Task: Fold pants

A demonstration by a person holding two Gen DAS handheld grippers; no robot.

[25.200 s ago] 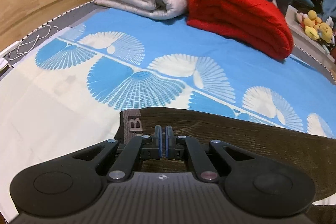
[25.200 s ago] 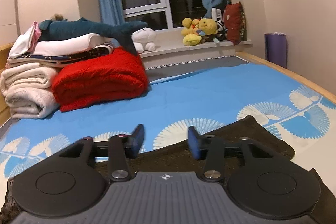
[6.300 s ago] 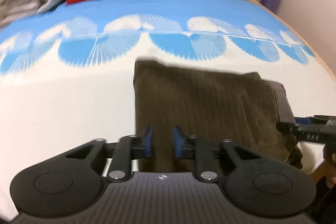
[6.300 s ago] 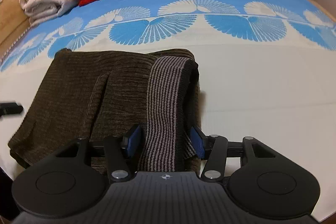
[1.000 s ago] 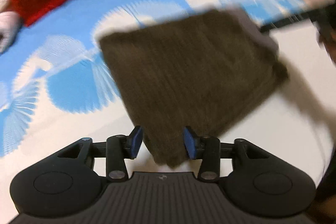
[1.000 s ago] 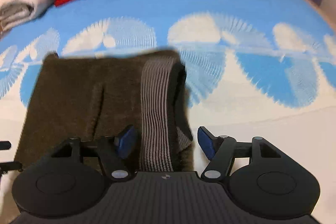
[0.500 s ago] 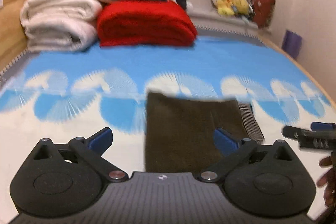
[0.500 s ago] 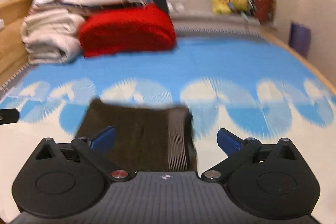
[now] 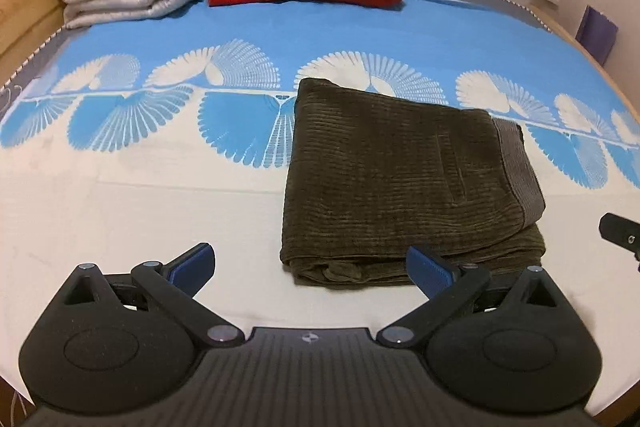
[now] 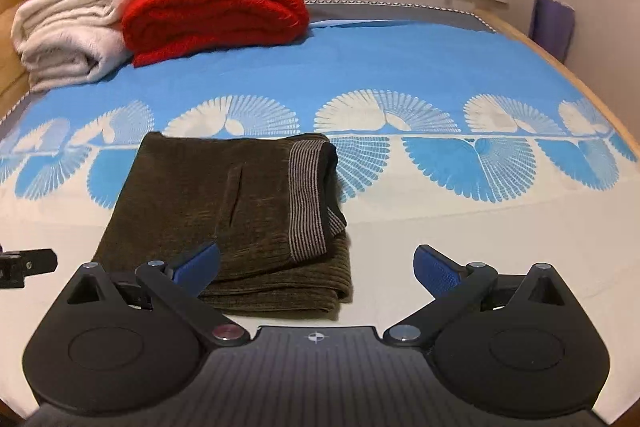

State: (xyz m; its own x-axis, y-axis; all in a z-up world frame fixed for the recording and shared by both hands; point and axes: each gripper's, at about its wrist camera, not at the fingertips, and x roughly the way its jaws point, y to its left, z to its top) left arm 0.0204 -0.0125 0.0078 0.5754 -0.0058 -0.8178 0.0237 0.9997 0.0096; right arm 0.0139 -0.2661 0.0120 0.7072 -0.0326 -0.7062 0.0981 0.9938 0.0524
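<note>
Now spread wide and empty: left gripper (image 9: 310, 269) and right gripper (image 10: 316, 267), jaws just opened, nothing between them, raised clear of the cloth. Beyond, pants (image 9: 404, 183) folded into a compact rectangle, striped waistband (image 10: 306, 195) on top, flat on the bedspread (image 10: 400, 67). Folding apparently finished, hence the release.

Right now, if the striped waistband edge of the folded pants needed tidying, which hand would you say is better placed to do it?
Probably the right. In its view the striped waistband lies just ahead of the open right gripper; from the open left gripper it sits across the pants, on the far side.
</note>
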